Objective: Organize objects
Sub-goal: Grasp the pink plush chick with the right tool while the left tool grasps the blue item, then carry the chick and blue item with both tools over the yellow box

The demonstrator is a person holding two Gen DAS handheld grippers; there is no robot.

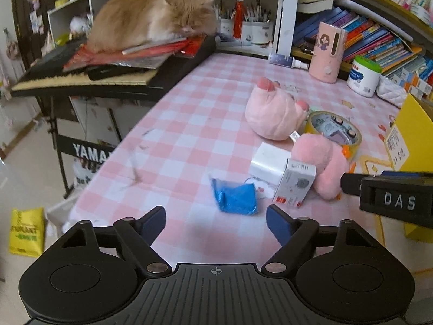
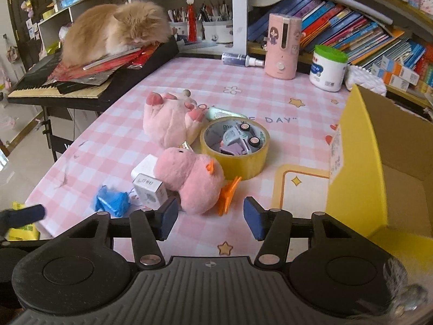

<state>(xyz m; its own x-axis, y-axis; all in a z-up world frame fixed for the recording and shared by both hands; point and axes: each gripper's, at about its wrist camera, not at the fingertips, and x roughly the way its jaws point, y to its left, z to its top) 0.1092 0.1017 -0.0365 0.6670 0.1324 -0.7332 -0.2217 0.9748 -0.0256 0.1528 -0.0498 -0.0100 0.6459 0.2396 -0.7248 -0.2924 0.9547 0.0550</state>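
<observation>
The table (image 2: 205,86), covered in a pink checked cloth, is strewn with a plush paw (image 2: 167,119), tape roll (image 2: 235,149), pink plush chick (image 2: 189,178), white boxes (image 2: 148,184), blue wrapper (image 2: 111,201), humidifier (image 2: 281,46), jar (image 2: 327,67) and yellow box (image 2: 362,168).

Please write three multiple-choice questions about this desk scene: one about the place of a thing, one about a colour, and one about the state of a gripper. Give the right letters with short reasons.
1. Where is the toy car?
A. inside the yellow tape roll
B. in the yellow box
C. on the keyboard

2. What colour is the crumpled bag near the left gripper?
A. green
B. blue
C. red

3. How is the right gripper?
A. shut on the pink plush
B. shut on nothing
C. open

Answers: 1 A, the car lies within the roll's ring. 2 B, it shows blue in both views. 3 C, its fingers stand apart and hold nothing.
</observation>
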